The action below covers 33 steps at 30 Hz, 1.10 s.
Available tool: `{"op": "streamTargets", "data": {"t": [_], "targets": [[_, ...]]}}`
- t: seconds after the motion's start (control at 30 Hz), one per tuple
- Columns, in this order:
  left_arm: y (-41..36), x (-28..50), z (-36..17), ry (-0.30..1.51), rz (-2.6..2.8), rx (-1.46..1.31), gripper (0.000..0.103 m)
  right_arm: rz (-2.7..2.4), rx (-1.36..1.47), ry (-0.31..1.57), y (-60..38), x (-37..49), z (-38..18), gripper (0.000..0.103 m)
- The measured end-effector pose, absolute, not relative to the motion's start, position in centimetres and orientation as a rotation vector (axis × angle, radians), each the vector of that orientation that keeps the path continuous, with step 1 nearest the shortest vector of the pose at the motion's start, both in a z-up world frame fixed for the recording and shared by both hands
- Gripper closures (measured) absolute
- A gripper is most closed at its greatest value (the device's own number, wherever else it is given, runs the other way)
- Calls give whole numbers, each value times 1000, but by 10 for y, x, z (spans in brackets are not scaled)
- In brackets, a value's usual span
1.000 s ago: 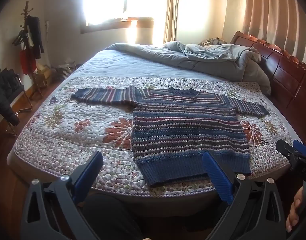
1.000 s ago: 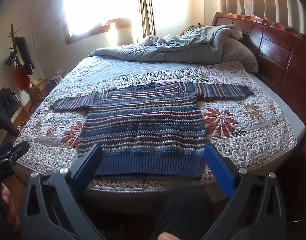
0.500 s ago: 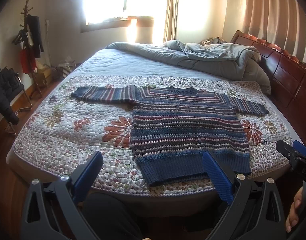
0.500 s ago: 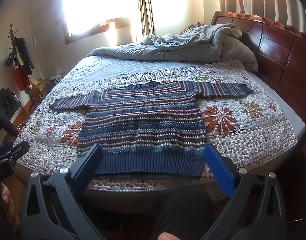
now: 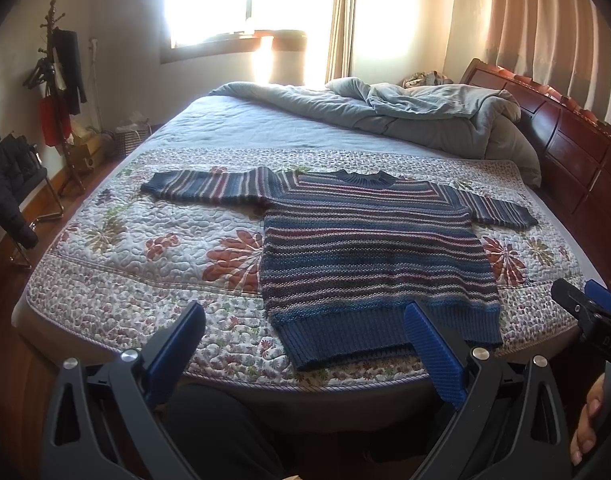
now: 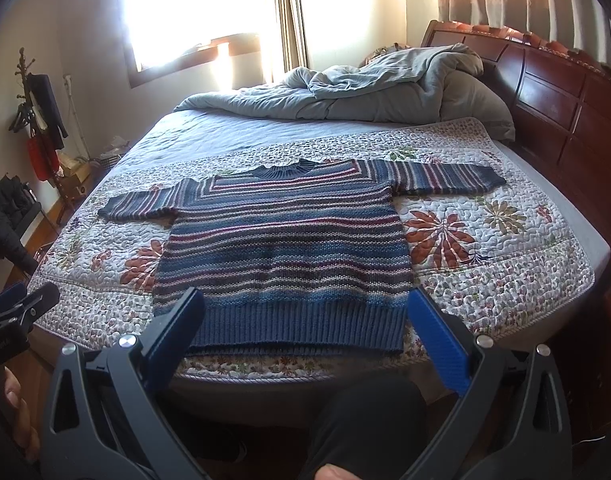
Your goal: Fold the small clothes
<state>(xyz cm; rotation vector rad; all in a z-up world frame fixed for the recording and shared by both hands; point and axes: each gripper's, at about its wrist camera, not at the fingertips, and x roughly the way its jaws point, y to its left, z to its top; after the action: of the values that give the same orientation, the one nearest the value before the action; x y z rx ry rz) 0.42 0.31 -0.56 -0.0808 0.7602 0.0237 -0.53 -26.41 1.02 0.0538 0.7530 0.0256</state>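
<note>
A small blue striped knit sweater (image 5: pixel 369 248) lies flat and face up on a floral quilt (image 5: pixel 145 264), both sleeves spread sideways, hem toward me. It also shows in the right wrist view (image 6: pixel 281 252). My left gripper (image 5: pixel 305 344) is open and empty, held short of the bed's near edge, in front of the hem's left corner. My right gripper (image 6: pixel 305 340) is open and empty, held in front of the hem's middle. The right gripper's tip shows at the right edge of the left wrist view (image 5: pixel 585 308).
A rumpled grey duvet (image 5: pixel 405 116) is piled at the far side of the bed. A dark wooden headboard (image 6: pixel 553 88) runs along the right. A coat stand (image 5: pixel 57 72) and a chair with a black jacket (image 5: pixel 5 184) stand on the left.
Both grippers have drifted very slightly; the sweater has not moved. Both grippers stay open and empty.
</note>
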Motion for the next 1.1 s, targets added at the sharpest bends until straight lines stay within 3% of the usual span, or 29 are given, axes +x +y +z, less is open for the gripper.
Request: {"op": "streamTargets", "data": {"t": [1.1], "targets": [[-3,29,-24,811,16,-76,4,15,64,797,-271,17,-9,2]]}}
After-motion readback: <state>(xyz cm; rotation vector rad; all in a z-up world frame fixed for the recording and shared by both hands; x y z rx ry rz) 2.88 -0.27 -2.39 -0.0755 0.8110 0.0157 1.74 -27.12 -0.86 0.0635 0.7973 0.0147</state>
